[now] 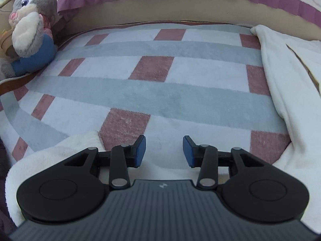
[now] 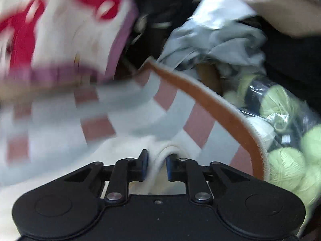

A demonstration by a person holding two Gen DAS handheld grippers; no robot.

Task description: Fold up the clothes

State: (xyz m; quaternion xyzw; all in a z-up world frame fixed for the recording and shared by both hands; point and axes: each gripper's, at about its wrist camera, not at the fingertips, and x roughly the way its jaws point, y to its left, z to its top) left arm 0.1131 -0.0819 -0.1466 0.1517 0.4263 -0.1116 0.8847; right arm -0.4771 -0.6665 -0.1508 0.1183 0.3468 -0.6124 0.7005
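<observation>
A cream-white fleecy garment [image 1: 289,76] lies rumpled on a plush blanket checked in grey, white and dusty pink [image 1: 180,100], one thick fold draped along the blanket's right side. The left gripper [image 1: 164,150] hovers with jaws spread wide and empty above the garment's near edge. The right gripper [image 2: 157,165] pinches a bunched fold of the same soft cloth between its blue pads [image 2: 144,165].
</observation>
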